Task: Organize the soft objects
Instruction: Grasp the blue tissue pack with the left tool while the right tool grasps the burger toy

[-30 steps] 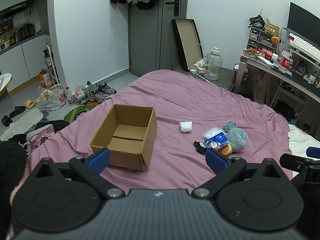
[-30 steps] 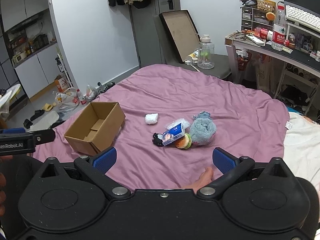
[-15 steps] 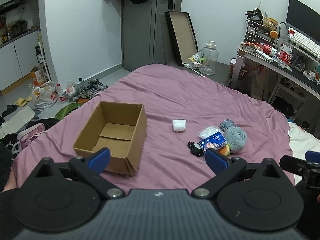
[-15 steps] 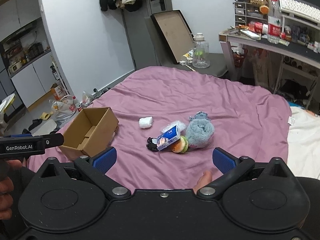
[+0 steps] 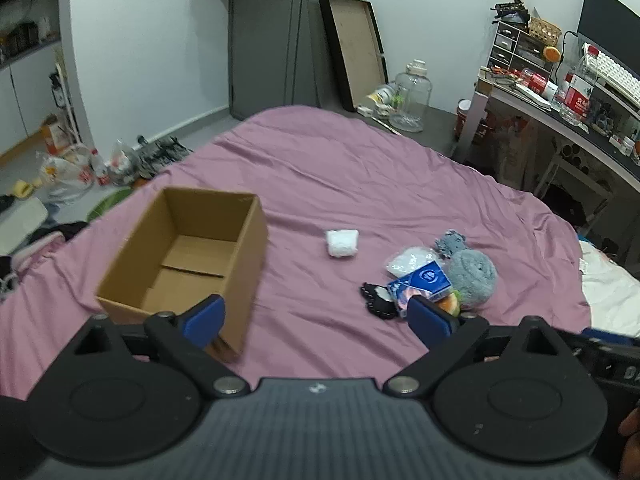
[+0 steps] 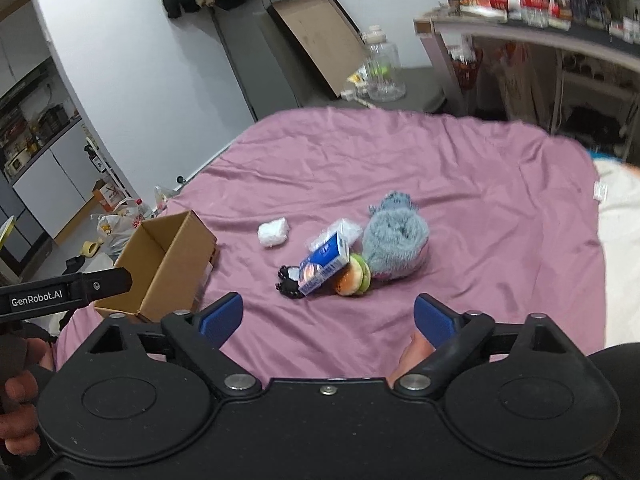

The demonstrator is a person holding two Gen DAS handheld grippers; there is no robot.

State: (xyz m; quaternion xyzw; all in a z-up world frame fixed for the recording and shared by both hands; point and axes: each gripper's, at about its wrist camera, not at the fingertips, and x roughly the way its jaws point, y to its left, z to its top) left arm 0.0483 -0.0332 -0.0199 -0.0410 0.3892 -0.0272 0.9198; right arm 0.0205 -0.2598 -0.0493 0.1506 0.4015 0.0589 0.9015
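Lettering reading "GenRobot.AI" is showing in white on the black left gripper (image 6: 64,294) seen from the right wrist camera. Both the left gripper (image 5: 316,320) and the right gripper (image 6: 328,318) are hovering released, blue pads spread wide and gripping nothing. A square-cornered corrugated cardboard box (image 5: 188,256) is sitting open on the wrinkled mauve bedsheet (image 5: 360,176). Near it a white crumpled wad (image 5: 342,243) is lying alone; further right a fuzzy grey-blue plush (image 6: 396,244), a glossy blue tissue pack (image 6: 324,264) and a burger-shaped toy (image 6: 354,280) are touching in a cluster.
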